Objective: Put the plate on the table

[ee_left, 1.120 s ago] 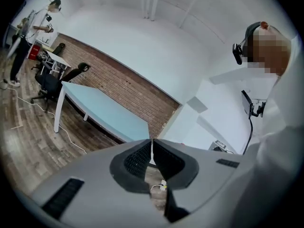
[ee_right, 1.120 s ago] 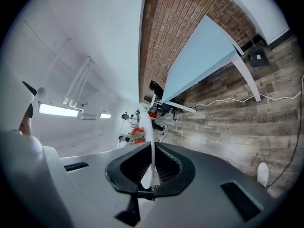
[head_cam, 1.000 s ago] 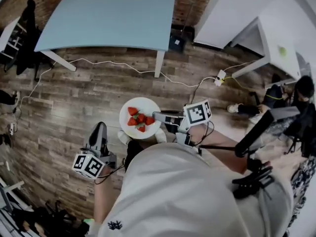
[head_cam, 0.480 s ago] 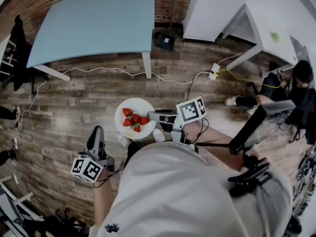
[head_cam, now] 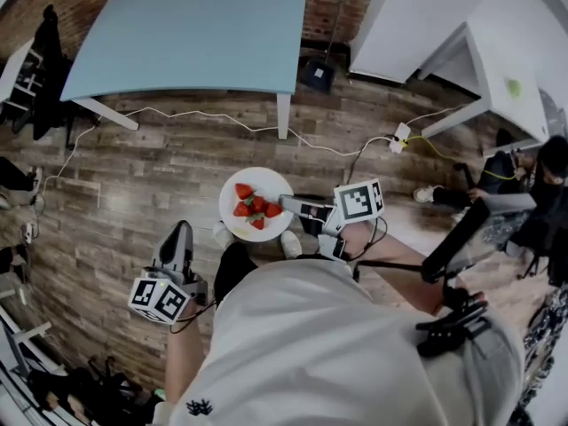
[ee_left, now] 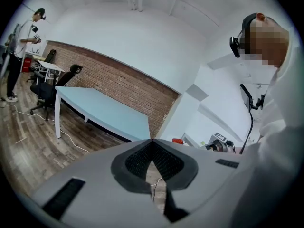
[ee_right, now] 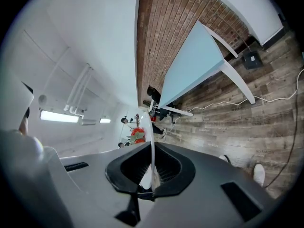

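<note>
A white plate (head_cam: 254, 190) with several red strawberries (head_cam: 255, 209) on it is held level over the wood floor, in front of my body. My right gripper (head_cam: 287, 208) is shut on the plate's right rim, its marker cube behind it. In the right gripper view the plate (ee_right: 150, 137) stands edge-on between the jaws of the right gripper (ee_right: 151, 156), and the strawberries (ee_right: 137, 135) show past them. The light blue table (head_cam: 197, 27) stands further ahead. My left gripper (head_cam: 180, 231) hangs low at the left, shut and empty; in its own view the left gripper (ee_left: 151, 144) has jaws together.
A white cable (head_cam: 204, 114) runs over the floor to a power strip (head_cam: 401, 135). A black box (head_cam: 318, 75) sits by the brick wall. White tables (head_cam: 497, 69) stand at the right, with a seated person (head_cam: 541, 171) near them. Dark chairs (head_cam: 43, 56) stand left of the blue table.
The plate has moved slightly forward toward the blue table, still gripped by the right gripper. The left gripper keeps its place at my side.
</note>
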`<act>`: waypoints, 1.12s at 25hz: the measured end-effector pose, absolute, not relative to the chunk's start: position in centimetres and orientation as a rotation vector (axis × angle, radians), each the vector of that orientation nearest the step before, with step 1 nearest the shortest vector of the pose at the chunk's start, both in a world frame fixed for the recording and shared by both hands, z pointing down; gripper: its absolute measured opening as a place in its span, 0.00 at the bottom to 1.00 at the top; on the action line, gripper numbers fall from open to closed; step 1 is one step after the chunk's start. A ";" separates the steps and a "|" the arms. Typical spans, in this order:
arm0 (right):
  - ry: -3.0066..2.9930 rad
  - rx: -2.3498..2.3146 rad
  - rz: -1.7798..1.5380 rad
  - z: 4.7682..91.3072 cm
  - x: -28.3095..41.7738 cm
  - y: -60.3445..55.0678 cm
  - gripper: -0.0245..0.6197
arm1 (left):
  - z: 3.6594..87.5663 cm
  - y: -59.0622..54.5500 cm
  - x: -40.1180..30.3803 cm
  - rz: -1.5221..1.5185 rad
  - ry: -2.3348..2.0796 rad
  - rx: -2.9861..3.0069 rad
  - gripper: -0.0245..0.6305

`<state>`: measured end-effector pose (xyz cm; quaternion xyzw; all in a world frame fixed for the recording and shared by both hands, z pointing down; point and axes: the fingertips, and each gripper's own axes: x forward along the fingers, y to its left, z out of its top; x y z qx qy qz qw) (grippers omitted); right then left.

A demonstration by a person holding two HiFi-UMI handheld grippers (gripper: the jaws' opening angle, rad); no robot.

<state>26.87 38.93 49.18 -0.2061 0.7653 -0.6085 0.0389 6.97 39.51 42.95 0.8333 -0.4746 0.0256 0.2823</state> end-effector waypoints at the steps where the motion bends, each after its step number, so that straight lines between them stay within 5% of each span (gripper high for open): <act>1: 2.341 -0.641 -1.875 49.4 26.3 38.5 0.07 | 43.2 39.3 6.2 0.078 -1.275 2.225 0.04; 21: 2.284 -0.915 -1.766 48.3 5.2 23.4 0.07 | 42.8 22.7 -17.1 0.061 -1.093 2.388 0.04; 28: 2.257 -0.956 -1.758 47.8 2.3 19.3 0.07 | 43.8 18.4 -19.7 0.058 -1.041 2.386 0.04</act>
